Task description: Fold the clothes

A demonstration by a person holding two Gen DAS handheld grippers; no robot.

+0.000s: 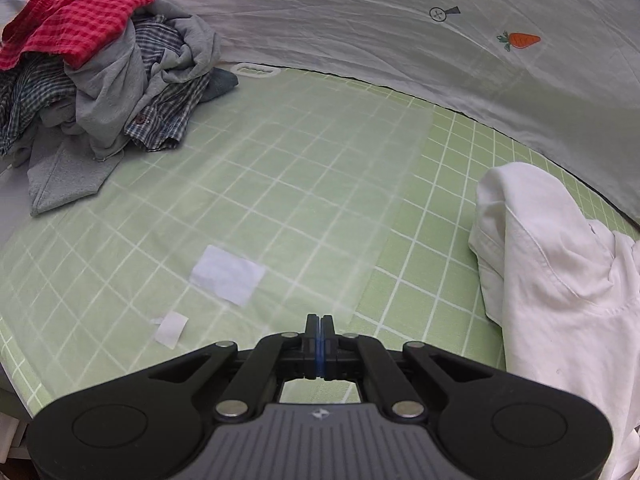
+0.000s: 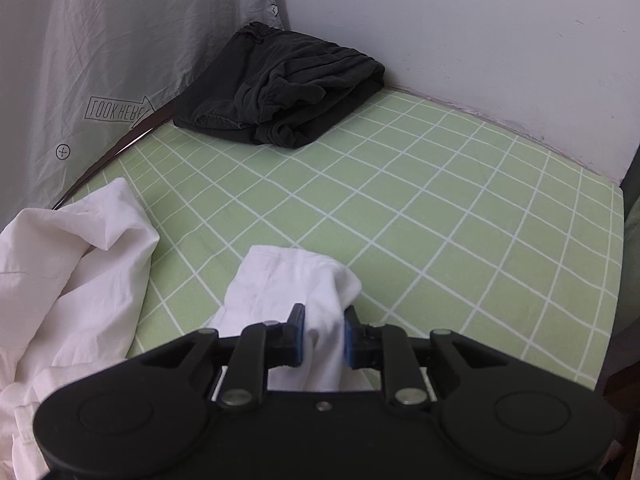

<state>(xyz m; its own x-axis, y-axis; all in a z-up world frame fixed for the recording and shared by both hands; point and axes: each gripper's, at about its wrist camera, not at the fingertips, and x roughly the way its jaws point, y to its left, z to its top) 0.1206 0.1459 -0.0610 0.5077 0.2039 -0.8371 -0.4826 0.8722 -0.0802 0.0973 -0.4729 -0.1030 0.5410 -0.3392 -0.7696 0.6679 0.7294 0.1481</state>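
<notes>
White shirt (image 2: 76, 264) crumpled on the green checked sheet (image 2: 440, 216) of the table, toward the left in the right wrist view and toward the right in the left wrist view (image 1: 560, 280). One bunched fold of it, probably a sleeve or a hem corner, pinched between the blue pads (image 2: 298, 340) of the right gripper (image 2: 323, 336), jaws narrowed onto the cloth with a thick wad filling the gap. Left gripper (image 1: 320, 334) pressed fully together on nothing, poised over bare sheet beside the shirt.

Thin woven cotton by the look of it: light, limp, no stiffness to hold a shape, likely to sag and trail wherever unsupported. Not fragile, not slippery against rubbery pads, though a fat wad of several layers could shed its inner layers under a pull. Creases already set across the body; a flat spread needed before any fold.

Best holds, judged from here: seamed edges, where doubled fabric gives the pads something firm — the shoulder seam (image 1: 552, 264) showing as a stitched ridge in the left wrist view, the collar, or a hem corner. A second pinch by the left gripper well apart from the right one, on the same edge, probably enough to lift and shake the cloth flat.

Pile of unfolded garments (image 1: 104, 80) at the far left, folded dark garment (image 2: 280, 92) at the back corner, both well apart from the shirt.
</notes>
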